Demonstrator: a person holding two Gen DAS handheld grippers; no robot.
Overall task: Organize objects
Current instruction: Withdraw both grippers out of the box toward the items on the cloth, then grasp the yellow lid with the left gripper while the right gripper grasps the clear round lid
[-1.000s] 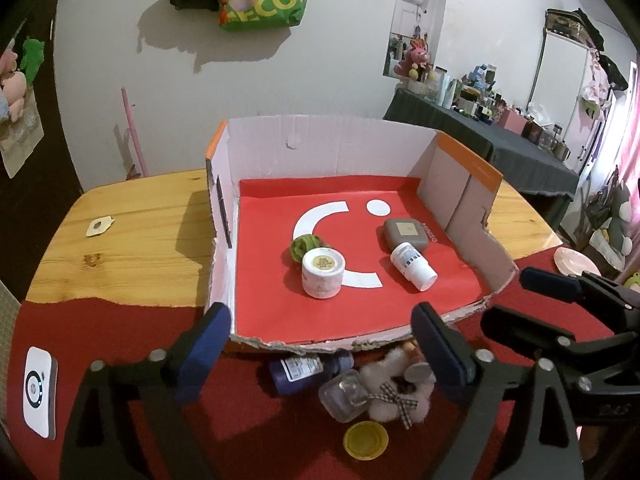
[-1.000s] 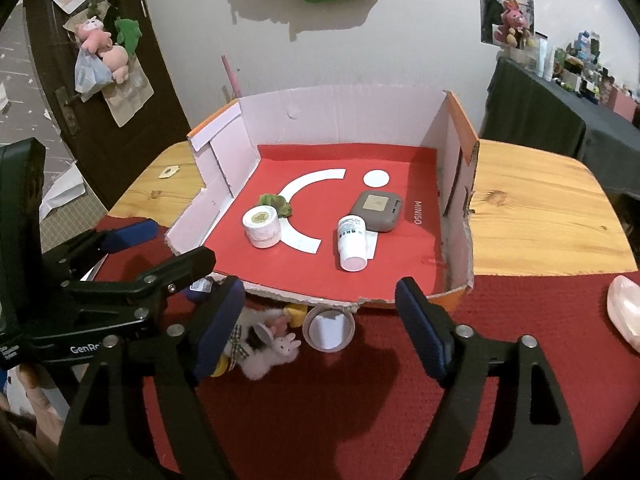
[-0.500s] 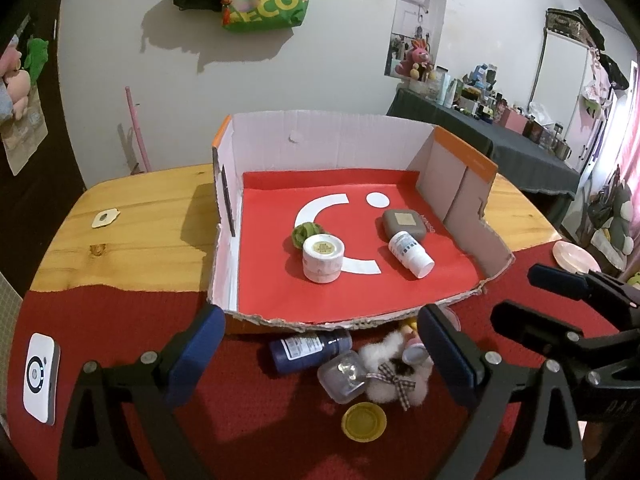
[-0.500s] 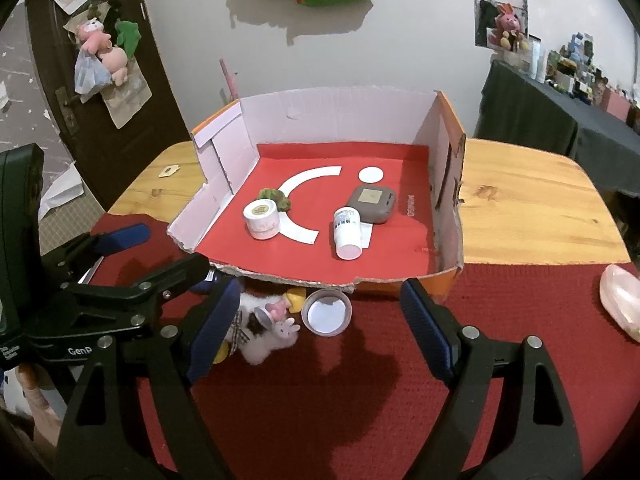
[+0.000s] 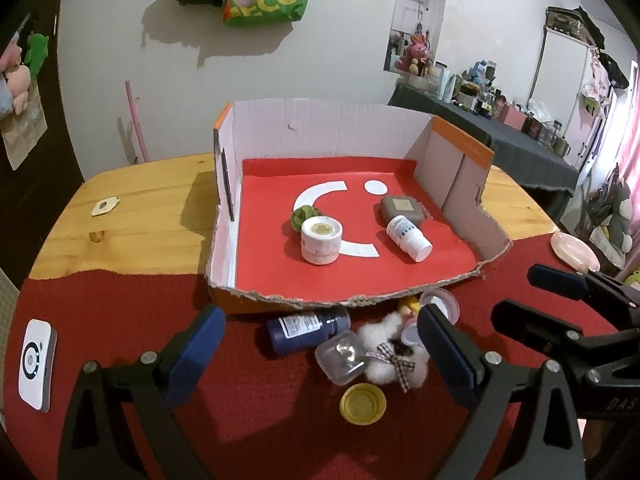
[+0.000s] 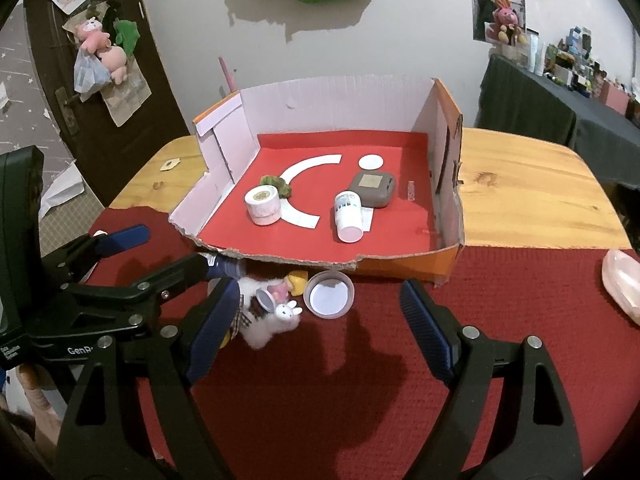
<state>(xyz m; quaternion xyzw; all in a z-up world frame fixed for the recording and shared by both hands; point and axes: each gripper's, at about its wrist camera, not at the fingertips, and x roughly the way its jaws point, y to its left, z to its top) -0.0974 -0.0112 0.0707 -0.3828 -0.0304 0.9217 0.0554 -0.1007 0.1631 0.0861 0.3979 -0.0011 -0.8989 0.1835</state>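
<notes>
Four things were already counted inside the cardboard box [image 5: 328, 136]: a white cream jar [image 5: 321, 240] standing upright, a green item [image 5: 303, 216] tucked just behind it, a white bottle [image 5: 409, 237] lying on its side, and a grey case [image 5: 401, 209] touching that bottle's base.

The job was judged partly done, since a cluster was left out on the red cloth [image 5: 256, 420], pressed close to the box's torn front edge. A dark blue bottle [image 5: 308, 329] was seen on its side, a clear small container [image 5: 341, 356] beside it, a fluffy white toy [image 5: 394, 356], a yellow cap [image 5: 363, 403] and a pink-rimmed lid [image 6: 329, 295].

The left gripper [image 5: 320, 356] was held wide over that cluster, nothing gripped. The right gripper [image 6: 316, 320] was likewise spread wide and empty, near the lid and the toy.
</notes>
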